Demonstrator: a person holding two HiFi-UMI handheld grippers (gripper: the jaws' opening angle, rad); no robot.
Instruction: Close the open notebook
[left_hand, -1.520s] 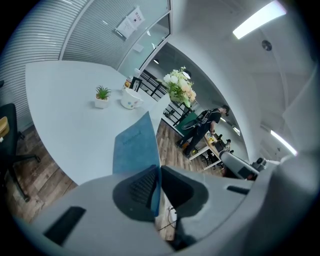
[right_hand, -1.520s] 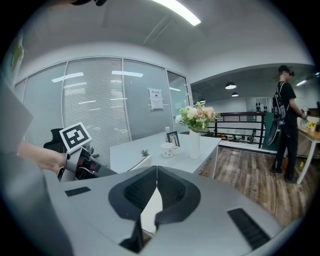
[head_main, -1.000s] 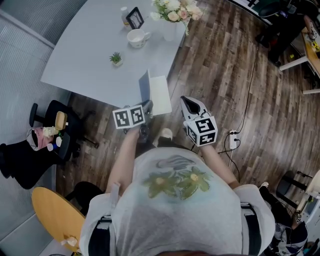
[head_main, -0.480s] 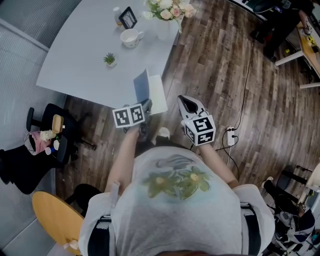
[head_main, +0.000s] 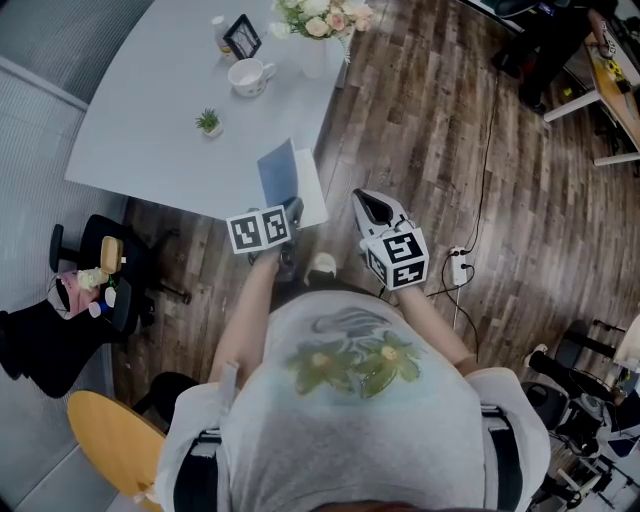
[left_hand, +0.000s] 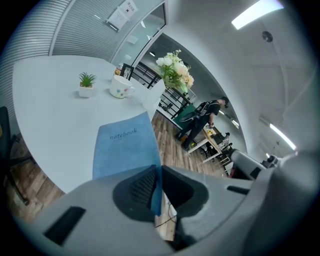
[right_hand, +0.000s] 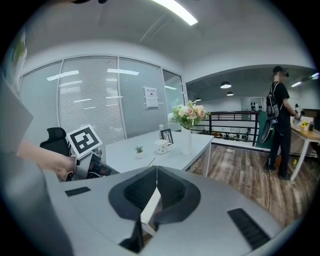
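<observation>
The notebook (head_main: 312, 190) lies at the near edge of the white table (head_main: 150, 130), its white pages flat and its blue cover (head_main: 277, 172) raised at a slant above them. My left gripper (head_main: 293, 207) is shut on the cover's near edge. In the left gripper view the blue cover (left_hand: 125, 147), printed "notebook", runs down between the pads of that gripper (left_hand: 157, 172). My right gripper (head_main: 364, 199) hangs over the floor just right of the notebook, apart from it. Its jaws (right_hand: 156, 170) meet at the tips with nothing held. The notebook (right_hand: 149, 162) shows there edge-on.
Further back on the table stand a small potted plant (head_main: 207, 122), a mug (head_main: 245, 75), a photo frame (head_main: 241, 37) and a vase of flowers (head_main: 315, 25). A black chair (head_main: 100, 265) stands left, a power strip (head_main: 458, 268) lies right. A person (right_hand: 279, 125) stands far off.
The left gripper has moved a little with the cover, which now shows more of its blue face and leans further over the white pages. The right gripper has stayed put.
</observation>
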